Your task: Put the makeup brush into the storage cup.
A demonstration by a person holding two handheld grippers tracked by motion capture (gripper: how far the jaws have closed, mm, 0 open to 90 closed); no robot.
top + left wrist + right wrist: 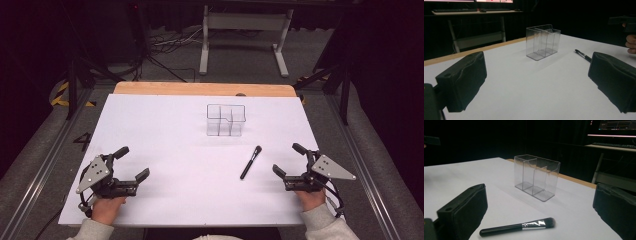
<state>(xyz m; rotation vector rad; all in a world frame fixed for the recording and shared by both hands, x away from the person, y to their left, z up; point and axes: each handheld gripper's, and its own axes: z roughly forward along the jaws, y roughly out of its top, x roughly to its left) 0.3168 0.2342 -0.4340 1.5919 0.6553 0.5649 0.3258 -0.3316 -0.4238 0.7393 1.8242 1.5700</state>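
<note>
A clear plastic organizer (226, 120) with several compartments stands upright and empty on the white table (165, 125), toward the back middle. A black makeup brush (251, 162) lies flat in front of it, bristles toward the organizer. My right gripper (287, 159) rests near the table's right edge, jaws open and empty, just right of the brush. In the right gripper view the brush (517, 226) lies between the wide jaws, before the organizer (537, 177). My left gripper (132, 162) sits open and empty at the front left. The left gripper view shows the organizer (542, 41) and the brush (583, 55) farther off.
The table's wooden back edge (205, 89) runs behind the white sheet. Beyond it, a white stand (245, 37) and cables lie on the dark floor. Metal rails (40, 165) flank both sides of the table.
</note>
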